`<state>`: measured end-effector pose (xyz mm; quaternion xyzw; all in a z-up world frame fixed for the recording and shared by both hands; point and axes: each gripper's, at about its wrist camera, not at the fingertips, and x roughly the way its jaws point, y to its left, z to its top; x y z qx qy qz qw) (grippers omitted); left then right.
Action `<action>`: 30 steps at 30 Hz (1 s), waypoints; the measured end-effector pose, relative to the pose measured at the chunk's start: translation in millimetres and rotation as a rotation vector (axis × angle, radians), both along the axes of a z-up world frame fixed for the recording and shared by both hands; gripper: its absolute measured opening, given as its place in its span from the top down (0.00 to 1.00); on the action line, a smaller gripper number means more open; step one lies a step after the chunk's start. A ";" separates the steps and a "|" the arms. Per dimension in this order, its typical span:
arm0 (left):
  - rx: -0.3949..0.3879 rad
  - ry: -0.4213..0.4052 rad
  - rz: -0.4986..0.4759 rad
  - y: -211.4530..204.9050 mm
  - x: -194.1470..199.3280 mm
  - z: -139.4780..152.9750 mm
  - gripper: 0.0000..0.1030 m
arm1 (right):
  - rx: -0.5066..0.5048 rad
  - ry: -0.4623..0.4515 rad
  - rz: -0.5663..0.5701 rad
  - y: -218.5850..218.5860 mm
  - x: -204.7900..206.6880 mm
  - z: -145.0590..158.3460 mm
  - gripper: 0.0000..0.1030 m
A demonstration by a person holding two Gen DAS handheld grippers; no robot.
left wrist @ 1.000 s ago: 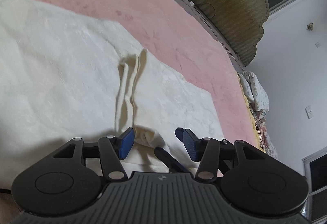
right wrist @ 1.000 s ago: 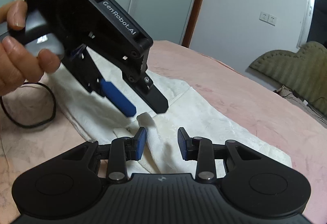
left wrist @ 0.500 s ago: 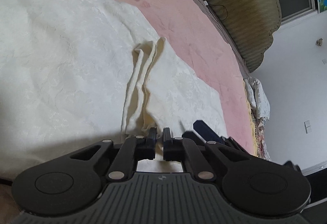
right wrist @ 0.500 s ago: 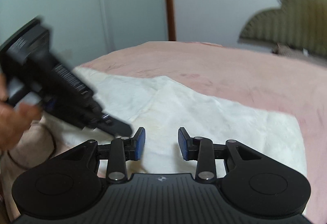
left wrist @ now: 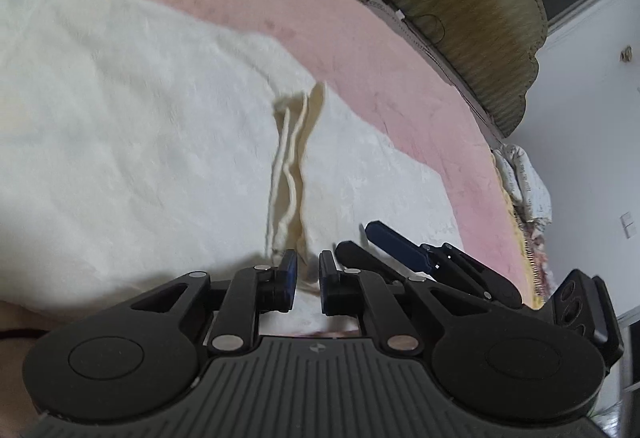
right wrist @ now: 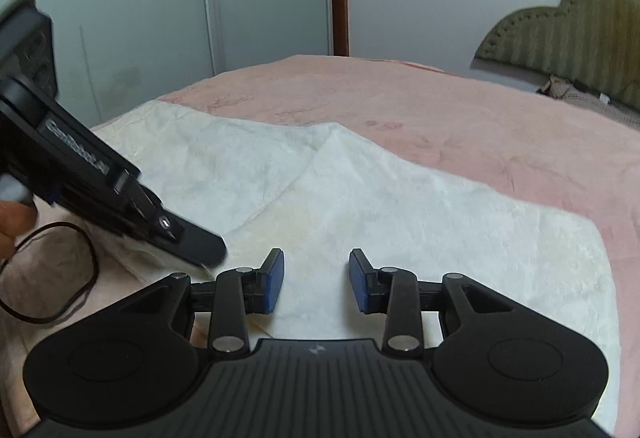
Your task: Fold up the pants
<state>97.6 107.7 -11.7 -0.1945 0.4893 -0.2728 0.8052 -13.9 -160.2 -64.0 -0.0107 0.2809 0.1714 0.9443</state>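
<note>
On the pink-covered bed [right wrist: 460,126], the cream-white textured fabric pants [right wrist: 360,190] lie spread flat, covering the near half of the surface. Left gripper [left wrist: 308,280]: its jaws are opening from a narrow gap, and a raised ridge of bunched cream cloth sits between the blue pads; whether the pads press on it cannot be told. Right gripper [right wrist: 316,280]: jaws partly apart, nothing between them, hovering above the near edge of the pants. From the right wrist view, the left gripper's black fingertips [right wrist: 200,244] lie against the pants' left edge. A thin black cord loop [right wrist: 60,278] lies on the bed beside that edge. A green scalloped headboard [left wrist: 460,18] stands beyond.
</note>
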 end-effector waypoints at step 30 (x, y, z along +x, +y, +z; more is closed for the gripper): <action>-0.232 0.057 0.543 219.2 -53.4 -3.3 0.33 | -0.356 -0.160 0.488 187.9 -17.6 0.8 0.63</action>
